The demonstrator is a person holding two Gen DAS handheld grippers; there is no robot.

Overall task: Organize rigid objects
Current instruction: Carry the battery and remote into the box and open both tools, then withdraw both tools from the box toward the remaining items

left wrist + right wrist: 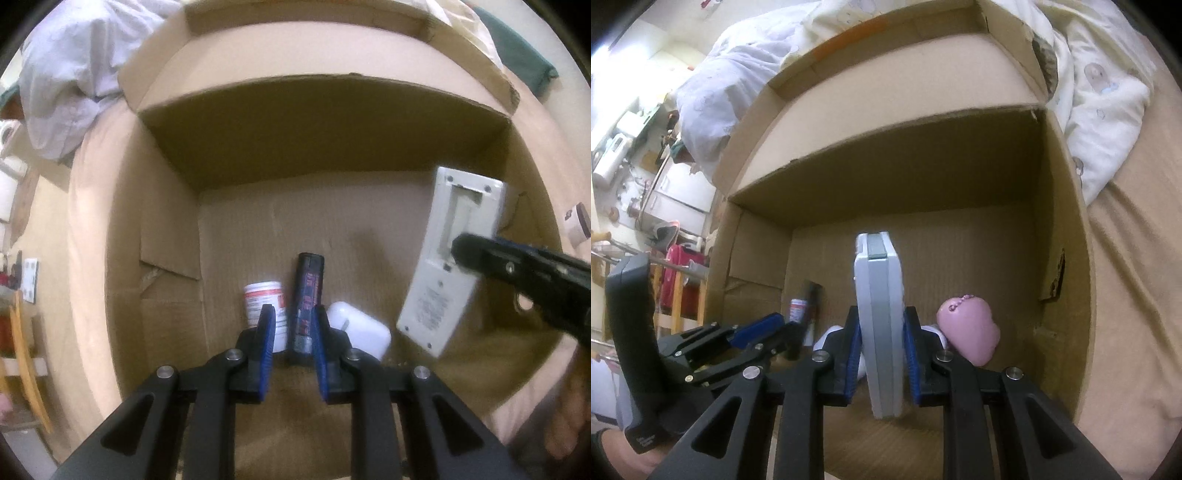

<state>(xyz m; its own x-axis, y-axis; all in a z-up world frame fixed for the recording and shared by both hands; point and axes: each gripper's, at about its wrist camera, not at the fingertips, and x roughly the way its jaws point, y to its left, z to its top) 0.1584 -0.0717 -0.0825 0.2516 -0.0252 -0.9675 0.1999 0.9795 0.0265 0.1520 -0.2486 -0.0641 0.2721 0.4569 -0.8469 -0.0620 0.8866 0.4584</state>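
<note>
Cardboard box (pixel 166 258) — left gripper (pixel 291 325) clamps black battery (pixel 307 295) upright on the floor; right gripper (pixel 881 343) clamps white remote (pixel 881 295) above — best lowered flat into bare floor, clear of neighbours.

We make out print but cannot read any of it: red marks run down the dark battery (pixel 307 295), a red-banded label wraps the white jar (pixel 263 302) just left of it, and fine lines cover the grey remote (pixel 439 269).
</note>
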